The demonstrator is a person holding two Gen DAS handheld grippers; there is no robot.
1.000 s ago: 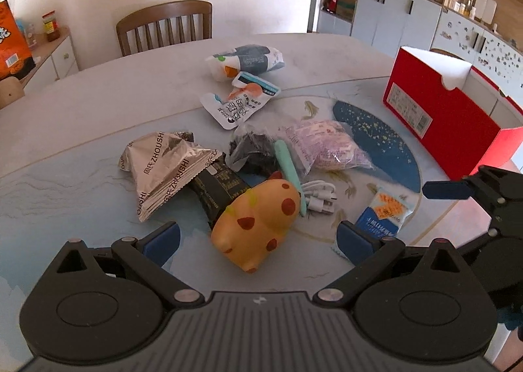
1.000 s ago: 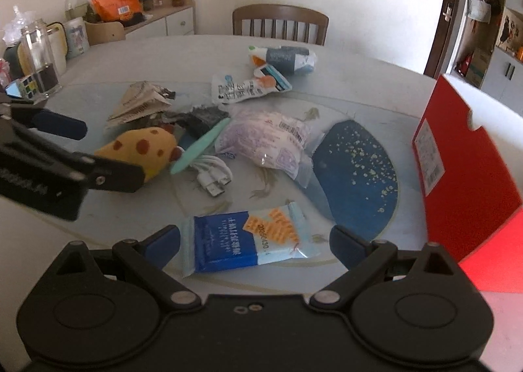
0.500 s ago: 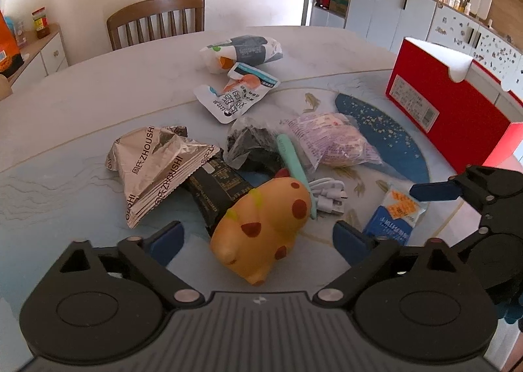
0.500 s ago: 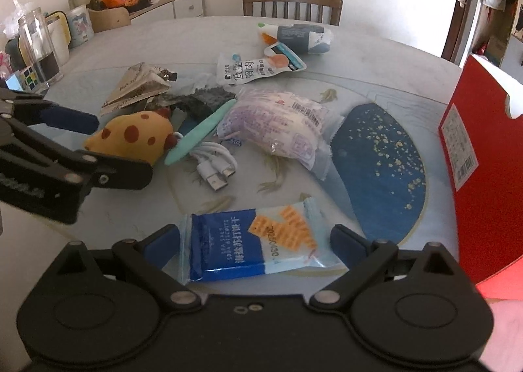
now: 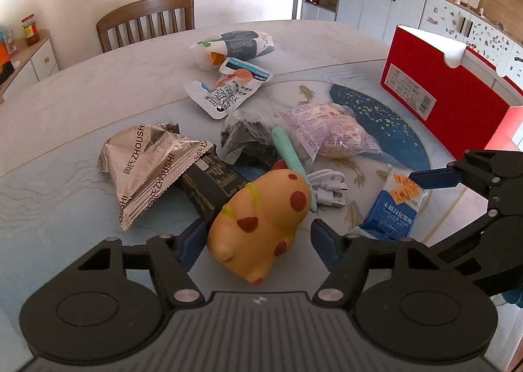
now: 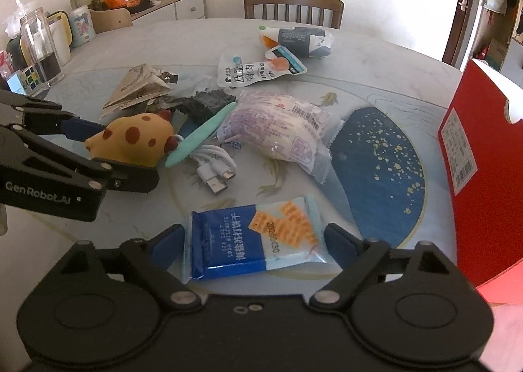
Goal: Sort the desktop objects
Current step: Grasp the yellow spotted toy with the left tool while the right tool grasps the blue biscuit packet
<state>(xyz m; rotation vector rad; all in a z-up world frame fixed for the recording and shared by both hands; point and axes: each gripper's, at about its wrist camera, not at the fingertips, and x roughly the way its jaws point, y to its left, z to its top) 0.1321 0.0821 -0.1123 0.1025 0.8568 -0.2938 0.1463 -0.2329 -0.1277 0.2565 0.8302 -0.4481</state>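
On the table (image 5: 81, 104), both closing grippers straddle items: left gripper (image 5: 258, 238) toy (image 5: 261, 225), right gripper (image 6: 255, 241) biscuits (image 6: 255, 241).

Your left gripper (image 5: 258, 238) is matte black: two round housings with recessed discs, a ribbed grey plate between them bearing a small white mark, and silver screw heads at the linkage pivots. Its fingers (image 5: 322, 238) end in dark blue pads. Your right gripper (image 6: 255, 238) has the same build, but the centre plate is smooth, with two small holes. Seen from the right wrist, the left gripper's side carries white "GenRobot.AI" lettering and silver pivot screws.
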